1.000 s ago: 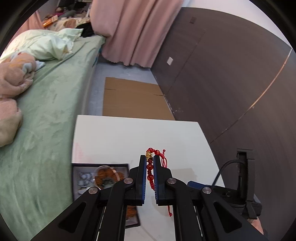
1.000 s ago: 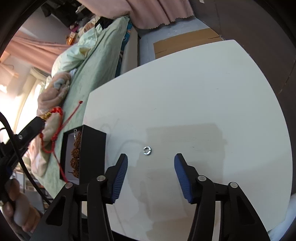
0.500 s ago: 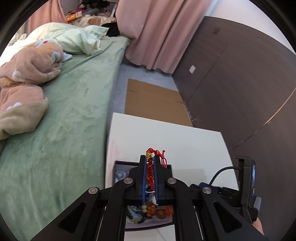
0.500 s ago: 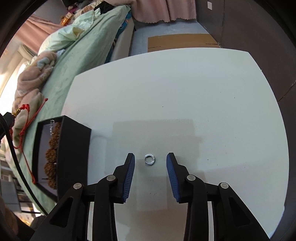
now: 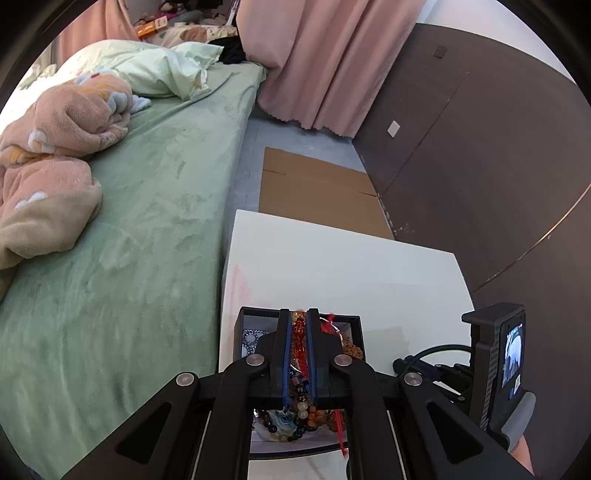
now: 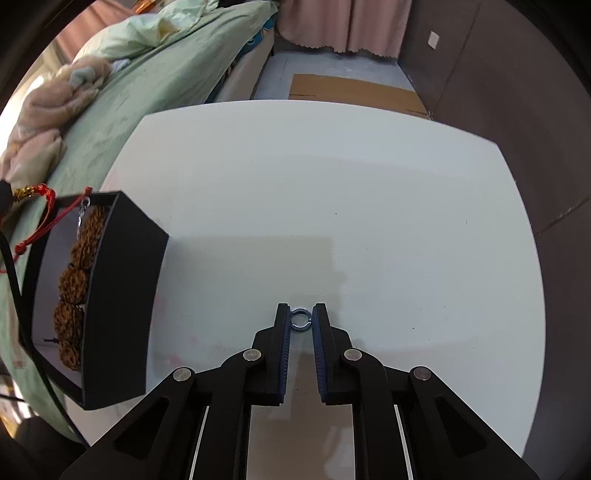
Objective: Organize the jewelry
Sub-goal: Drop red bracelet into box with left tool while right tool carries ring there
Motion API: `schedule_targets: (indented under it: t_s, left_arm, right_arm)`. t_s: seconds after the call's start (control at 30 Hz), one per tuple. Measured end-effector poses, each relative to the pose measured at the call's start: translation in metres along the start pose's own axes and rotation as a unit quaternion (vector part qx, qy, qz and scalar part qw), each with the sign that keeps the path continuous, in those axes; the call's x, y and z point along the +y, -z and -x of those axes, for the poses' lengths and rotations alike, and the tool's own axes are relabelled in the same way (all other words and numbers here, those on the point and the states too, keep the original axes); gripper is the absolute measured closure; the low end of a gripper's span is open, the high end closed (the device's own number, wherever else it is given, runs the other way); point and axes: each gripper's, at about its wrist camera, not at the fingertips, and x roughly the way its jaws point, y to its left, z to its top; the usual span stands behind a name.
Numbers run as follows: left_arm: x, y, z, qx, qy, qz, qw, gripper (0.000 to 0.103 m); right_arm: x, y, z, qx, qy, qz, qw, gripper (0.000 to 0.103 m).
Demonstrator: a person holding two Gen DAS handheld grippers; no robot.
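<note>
Left gripper [image 5: 299, 319] clamps a red bracelet [image 5: 298, 332]; right gripper [image 6: 301, 314] pinches a silver ring [image 6: 300, 320].

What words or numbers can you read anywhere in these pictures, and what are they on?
None can be read.
Orange packet at the far end of the bed: it may carry print, too small and blurred to read.
Small camera screen beside the left gripper: shows only a picture, no readable text.
Black jewelry box, silver ring and white table: no writing visible.
</note>
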Motion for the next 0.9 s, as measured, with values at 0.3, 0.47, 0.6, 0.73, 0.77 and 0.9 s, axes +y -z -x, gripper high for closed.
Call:
schedule_targets:
  t_s: [0.3,0.47,0.6,0.73,0.77,0.9]
  left_arm:
    - [0.015,0.002,-0.005,0.016,0.031,0.038,0.9987,0.095]
    - [0.021,0.005,0.004,0.002,0.033,0.049,0.9983,0.038]
    - [0.026,0.007,0.015,-0.015,0.031,0.054,0.9980,0.034]
    - [0.036,0.011,0.019,-0.018,0.028,0.066,0.9973,0.034]
    - [0.038,0.013,0.019,-0.019,0.028,0.068,0.9971,0.034]
    - [0.045,0.018,0.021,-0.021,0.026,0.073,0.9968,0.034]
  right_arm:
    - [-0.014,0.001,0.019,-0.023,-0.058,-0.029,0.998,0.090]
    - [-0.012,0.001,0.042,-0.056,-0.118,-0.046,0.990,0.090]
    - [-0.004,-0.002,0.062,-0.094,-0.155,-0.045,0.982,0.090]
    - [0.009,-0.006,0.073,-0.119,-0.191,-0.042,0.973,0.090]
    - [0.012,-0.007,0.074,-0.123,-0.200,-0.040,0.971,0.090]
    - [0.026,-0.007,0.079,-0.131,-0.235,-0.034,0.962,0.093]
